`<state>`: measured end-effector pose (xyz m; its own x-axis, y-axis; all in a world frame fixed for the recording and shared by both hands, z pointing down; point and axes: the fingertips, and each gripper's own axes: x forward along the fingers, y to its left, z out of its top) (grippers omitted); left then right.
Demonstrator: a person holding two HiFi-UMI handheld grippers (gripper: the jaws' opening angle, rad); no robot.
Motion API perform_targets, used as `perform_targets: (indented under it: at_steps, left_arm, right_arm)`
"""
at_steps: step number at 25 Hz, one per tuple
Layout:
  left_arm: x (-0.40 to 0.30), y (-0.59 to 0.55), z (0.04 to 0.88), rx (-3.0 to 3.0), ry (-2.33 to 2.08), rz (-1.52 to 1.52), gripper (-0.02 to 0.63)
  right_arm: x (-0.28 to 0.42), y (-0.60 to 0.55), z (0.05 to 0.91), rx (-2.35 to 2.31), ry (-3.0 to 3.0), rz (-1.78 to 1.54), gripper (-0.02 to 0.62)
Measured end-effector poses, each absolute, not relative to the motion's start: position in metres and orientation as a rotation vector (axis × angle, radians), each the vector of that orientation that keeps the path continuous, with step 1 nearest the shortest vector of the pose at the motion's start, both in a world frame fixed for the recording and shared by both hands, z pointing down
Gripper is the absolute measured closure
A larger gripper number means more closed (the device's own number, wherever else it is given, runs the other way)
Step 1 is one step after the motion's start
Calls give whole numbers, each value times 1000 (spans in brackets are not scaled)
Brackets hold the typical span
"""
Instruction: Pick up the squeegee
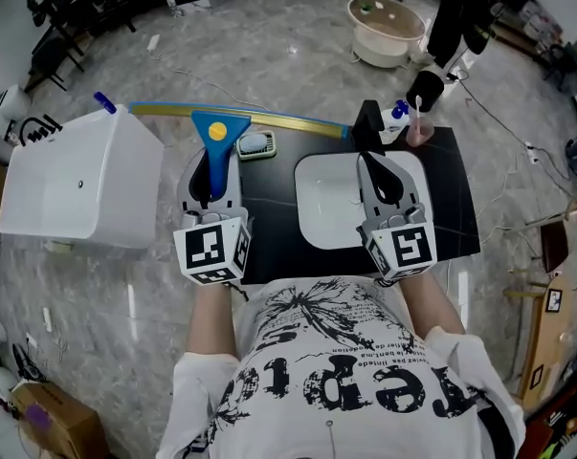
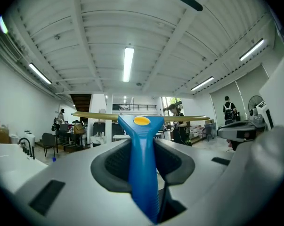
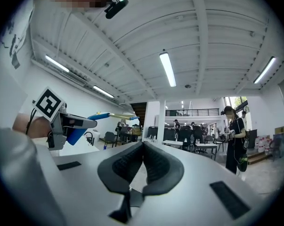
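Observation:
The squeegee has a blue handle with a yellow dot and a long yellow blade across its top. My left gripper is shut on the handle and holds it above the black countertop's left end. In the left gripper view the blue squeegee handle runs straight up between the dark pads, with the blade level across the room behind. My right gripper hovers over the white sink basin. Its fingertips meet, with nothing between them, in the right gripper view. That view also shows the squeegee at left.
The black countertop carries a black faucet, small bottles and a soap dish. A white cabinet stands to the left. A round tub sits on the marble floor beyond. People stand far off in the hall.

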<state>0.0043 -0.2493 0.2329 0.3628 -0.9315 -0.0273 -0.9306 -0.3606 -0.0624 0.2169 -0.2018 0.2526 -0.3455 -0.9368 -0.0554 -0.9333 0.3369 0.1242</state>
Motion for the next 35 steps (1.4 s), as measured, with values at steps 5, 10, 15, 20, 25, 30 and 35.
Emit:
perform_targets:
  at_steps: [5, 10, 15, 20, 25, 30, 35]
  left_arm:
    - [8, -244, 227, -2545, 1729, -2, 471]
    - [13, -243, 234, -2567, 1731, -3, 471]
    - [17, -245, 238, -2580, 1734, -26, 471]
    - [22, -248, 242, -2584, 1736, -37, 471]
    - [26, -251, 247, -2589, 1738, -58, 471]
    - [29, -255, 255, -2598, 1745, -65, 471]
    - [27, -258, 258, -2597, 1759, -78, 471]
  right_arm:
    - [218, -198, 246, 1781, -2556, -239, 581]
    - [222, -197, 253, 1775, -2551, -220, 583]
    - [223, -198, 255, 1757, -2553, -211, 583]
    - [223, -201, 259, 1738, -2550, -203, 583]
    - [226, -205, 263, 1743, -2552, -193, 583]
    - [227, -210, 268, 1731, -2550, -193, 583]
    - [226, -213, 271, 1729, -2548, -176, 583]
